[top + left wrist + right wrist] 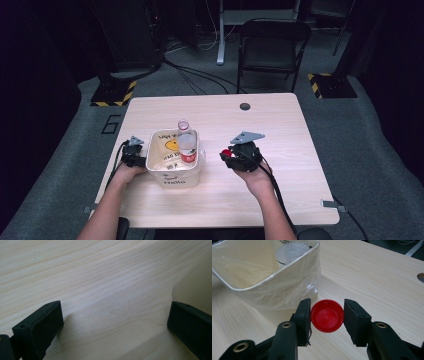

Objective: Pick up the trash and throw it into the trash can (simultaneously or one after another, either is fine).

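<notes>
A cream plastic bin (176, 165) with a clear liner stands on the wooden table (280, 130). An uncapped clear bottle (186, 142) with a red label stands upright inside it. My right gripper (327, 315) is shut on a red bottle cap (327, 315), held above the table to the right of the bin (269, 277). The cap (226, 153) shows red at the gripper's front in the high view. My left gripper (134, 152) rests by the bin's left wall. Its jaws stand wide apart over bare wood (107, 302) with nothing between them.
A round cable hole (244, 106) sits near the table's far edge. A black chair (272, 50) stands behind the table, with cables across the grey floor. Black stands with yellow stripes (114, 92) flank the far corners.
</notes>
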{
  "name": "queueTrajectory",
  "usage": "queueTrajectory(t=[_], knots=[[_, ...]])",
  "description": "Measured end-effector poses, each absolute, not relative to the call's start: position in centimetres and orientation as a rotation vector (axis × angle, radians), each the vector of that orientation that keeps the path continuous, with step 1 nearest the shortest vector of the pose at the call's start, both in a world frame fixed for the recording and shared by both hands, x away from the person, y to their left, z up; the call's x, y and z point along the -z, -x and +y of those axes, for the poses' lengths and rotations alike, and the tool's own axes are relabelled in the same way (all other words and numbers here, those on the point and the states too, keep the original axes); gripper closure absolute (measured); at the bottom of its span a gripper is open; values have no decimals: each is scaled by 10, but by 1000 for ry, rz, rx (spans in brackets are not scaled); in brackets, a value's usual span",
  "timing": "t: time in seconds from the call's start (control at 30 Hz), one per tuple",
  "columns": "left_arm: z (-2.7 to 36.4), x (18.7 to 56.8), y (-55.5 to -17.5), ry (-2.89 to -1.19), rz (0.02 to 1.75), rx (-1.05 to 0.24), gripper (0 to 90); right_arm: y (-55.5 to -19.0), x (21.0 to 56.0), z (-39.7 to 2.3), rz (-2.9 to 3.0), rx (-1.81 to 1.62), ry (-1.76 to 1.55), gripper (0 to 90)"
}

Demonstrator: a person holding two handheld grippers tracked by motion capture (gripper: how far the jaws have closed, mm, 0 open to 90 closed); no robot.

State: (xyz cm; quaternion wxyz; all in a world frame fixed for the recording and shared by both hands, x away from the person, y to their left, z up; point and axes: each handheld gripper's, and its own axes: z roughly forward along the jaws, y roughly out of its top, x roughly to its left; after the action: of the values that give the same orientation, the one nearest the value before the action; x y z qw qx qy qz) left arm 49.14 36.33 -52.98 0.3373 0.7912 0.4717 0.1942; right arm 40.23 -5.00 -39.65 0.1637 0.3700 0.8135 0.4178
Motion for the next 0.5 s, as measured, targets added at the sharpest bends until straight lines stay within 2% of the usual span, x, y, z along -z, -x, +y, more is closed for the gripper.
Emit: queueTrajectory(t=[0.5], knots=[[363, 530, -491, -2062, 1229, -506, 0, -400, 364, -34, 2366, -1236, -946, 574]])
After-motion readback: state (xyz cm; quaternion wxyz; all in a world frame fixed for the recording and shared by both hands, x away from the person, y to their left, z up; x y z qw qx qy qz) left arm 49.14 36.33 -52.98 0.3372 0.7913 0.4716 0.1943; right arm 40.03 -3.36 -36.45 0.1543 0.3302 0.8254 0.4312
